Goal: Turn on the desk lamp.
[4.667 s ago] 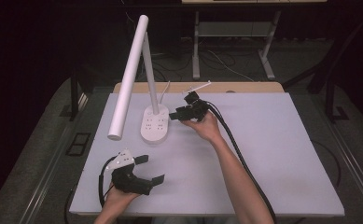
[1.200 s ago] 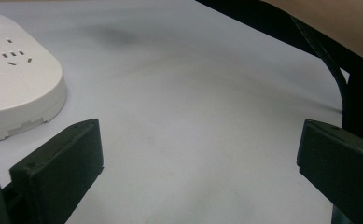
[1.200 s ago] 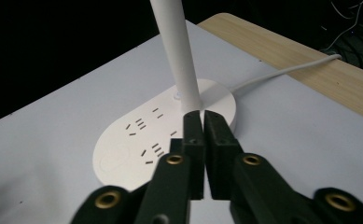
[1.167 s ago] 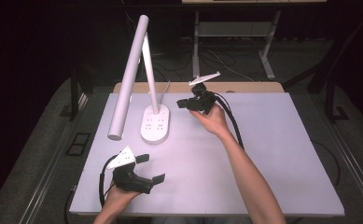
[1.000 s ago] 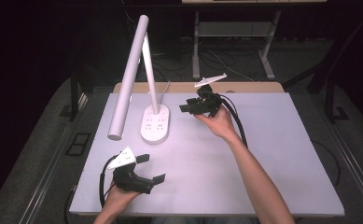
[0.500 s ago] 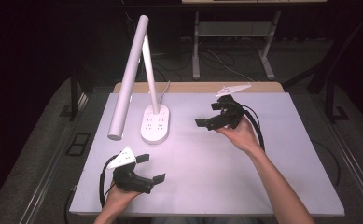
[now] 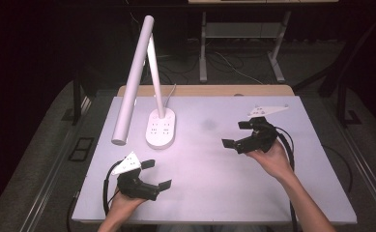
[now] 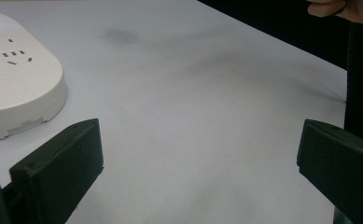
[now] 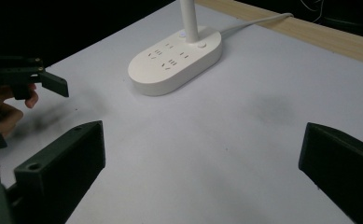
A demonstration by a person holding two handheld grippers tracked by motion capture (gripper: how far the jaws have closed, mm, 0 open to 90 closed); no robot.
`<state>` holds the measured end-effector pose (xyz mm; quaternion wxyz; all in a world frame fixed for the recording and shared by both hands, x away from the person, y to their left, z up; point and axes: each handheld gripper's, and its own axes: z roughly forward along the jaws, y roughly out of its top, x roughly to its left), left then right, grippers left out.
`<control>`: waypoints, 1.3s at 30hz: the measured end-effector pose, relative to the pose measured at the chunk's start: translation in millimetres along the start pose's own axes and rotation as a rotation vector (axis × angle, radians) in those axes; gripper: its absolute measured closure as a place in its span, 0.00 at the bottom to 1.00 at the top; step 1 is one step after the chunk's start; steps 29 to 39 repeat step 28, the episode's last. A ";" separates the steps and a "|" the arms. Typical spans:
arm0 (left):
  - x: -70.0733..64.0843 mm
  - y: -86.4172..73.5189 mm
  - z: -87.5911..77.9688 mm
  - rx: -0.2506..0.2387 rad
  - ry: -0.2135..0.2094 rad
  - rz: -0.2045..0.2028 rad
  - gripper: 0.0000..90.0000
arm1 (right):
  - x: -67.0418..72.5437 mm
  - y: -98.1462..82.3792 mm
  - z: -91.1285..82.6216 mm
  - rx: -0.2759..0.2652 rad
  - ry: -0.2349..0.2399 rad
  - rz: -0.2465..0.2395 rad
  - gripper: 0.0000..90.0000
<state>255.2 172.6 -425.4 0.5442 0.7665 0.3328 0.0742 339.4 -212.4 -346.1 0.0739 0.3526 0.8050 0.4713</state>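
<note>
The white desk lamp (image 7: 159, 126) stands at the tabletop's (image 7: 209, 193) far left; likely bottom-heavy, rigid, smooth plastic, best gripped at its thin stem; left gripper (image 7: 156, 175) and right gripper (image 7: 235, 134) both gape empty.

table: white top (image 7: 209, 193) | wooden strip (image 7: 214, 90) along far edge | grey metal stand (image 7: 238, 34) behind, on floor
</note>
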 end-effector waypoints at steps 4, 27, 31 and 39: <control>-0.1 -0.1 0.3 0.005 -0.001 0.005 0.00 | 1.4 -14.2 -10.0 -0.002 0.003 0.009 0.00; -0.7 -0.3 0.4 0.011 0.010 0.002 0.00 | 0.1 -111.2 -59.7 -0.067 -0.082 0.155 0.00; -0.5 -0.3 0.3 0.011 0.009 0.002 0.00 | 0.9 -113.4 -60.7 -0.064 -0.087 0.159 0.00; -0.5 -0.3 0.3 0.011 0.009 0.002 0.00 | 0.9 -113.4 -60.7 -0.064 -0.087 0.159 0.00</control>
